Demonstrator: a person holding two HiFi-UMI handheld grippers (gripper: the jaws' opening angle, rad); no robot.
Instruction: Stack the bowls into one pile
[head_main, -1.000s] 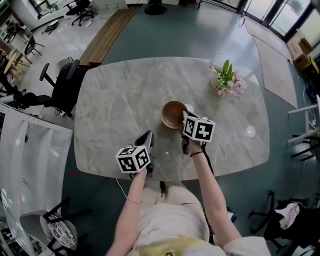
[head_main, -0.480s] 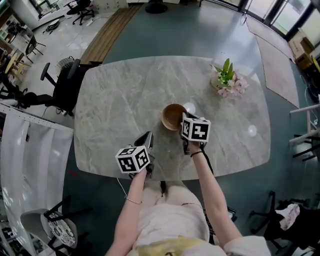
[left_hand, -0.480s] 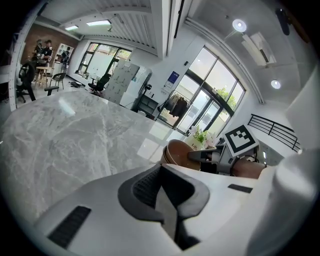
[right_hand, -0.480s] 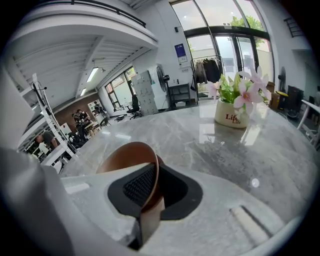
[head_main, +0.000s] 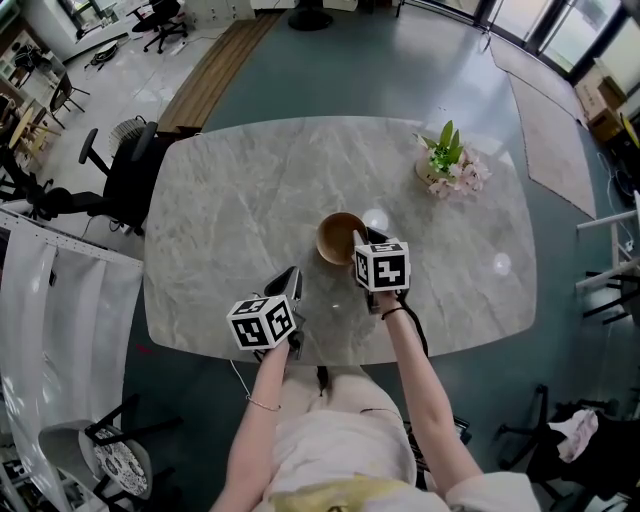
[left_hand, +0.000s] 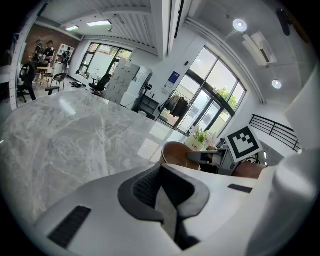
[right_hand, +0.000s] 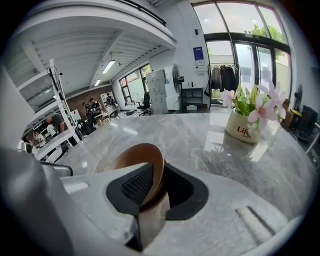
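Note:
One brown wooden bowl (head_main: 338, 238) sits on the grey marble table (head_main: 230, 200), a little right of centre. Whether other bowls are nested in it I cannot tell. My right gripper (head_main: 361, 242) reaches the bowl's near right rim. In the right gripper view the bowl's wall (right_hand: 142, 162) stands between the pads of the right gripper (right_hand: 152, 187). Its jaws are opening, and a dark gap shows on the right side. My left gripper (head_main: 290, 282) rests shut and empty near the front edge, left of the bowl. From the left gripper (left_hand: 162, 187) I see the bowl (left_hand: 175, 152) ahead to the right.
A white pot of pink flowers (head_main: 447, 165) stands at the table's back right, beyond the bowl (right_hand: 245, 127). A black office chair (head_main: 125, 175) is at the table's left end. The person's arms and lap fill the near side.
The right gripper has rolled, so its marker cube now faces up more squarely, and its jaws have parted. The bowl has shifted slightly toward the left. The left gripper has stayed put.

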